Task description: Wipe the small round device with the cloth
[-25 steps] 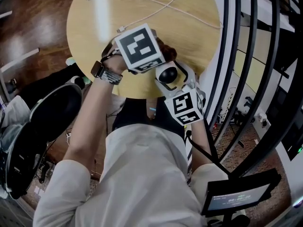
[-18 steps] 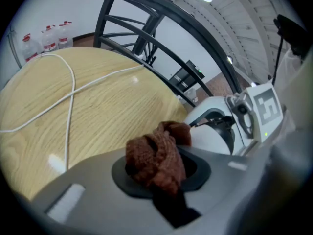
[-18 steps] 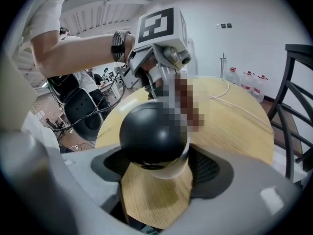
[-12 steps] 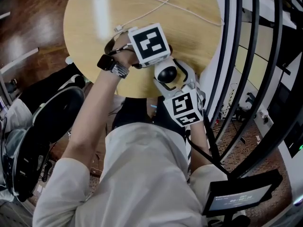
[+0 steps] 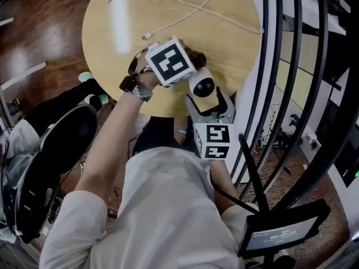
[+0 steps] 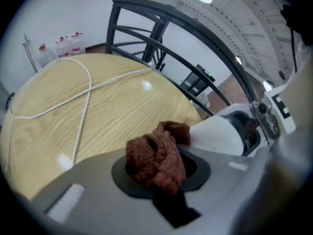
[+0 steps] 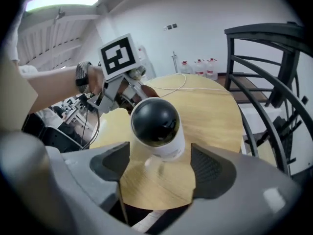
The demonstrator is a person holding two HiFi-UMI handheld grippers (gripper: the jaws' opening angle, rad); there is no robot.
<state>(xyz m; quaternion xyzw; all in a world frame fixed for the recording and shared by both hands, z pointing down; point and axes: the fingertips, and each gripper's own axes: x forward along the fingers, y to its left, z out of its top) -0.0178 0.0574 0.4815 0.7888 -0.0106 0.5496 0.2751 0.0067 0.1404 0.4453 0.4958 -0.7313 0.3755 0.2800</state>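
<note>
The small round device (image 5: 202, 84), a white body with a black dome (image 7: 155, 124), stands near the front edge of the round wooden table (image 5: 129, 27). My right gripper (image 5: 210, 108) is open. Its jaws have just been opening, and the device stands just ahead of the fingertips, clear of both pads (image 7: 113, 163). My left gripper (image 5: 186, 65) is shut on a bunched brown cloth (image 6: 154, 155), which hangs right beside the device's white side (image 6: 217, 136). I cannot tell whether the cloth touches the device.
A white cable (image 5: 185, 4) loops across the far half of the table. Black curved railing bars (image 5: 280, 66) rise close on the right. A black chair (image 5: 61, 144) stands at the left, and a small screen (image 5: 283, 231) sits low at the right.
The right gripper has let go of the device, rolled and drawn back toward the person. The device now stands alone on the table. The left gripper with the cloth has sunk beside it.
</note>
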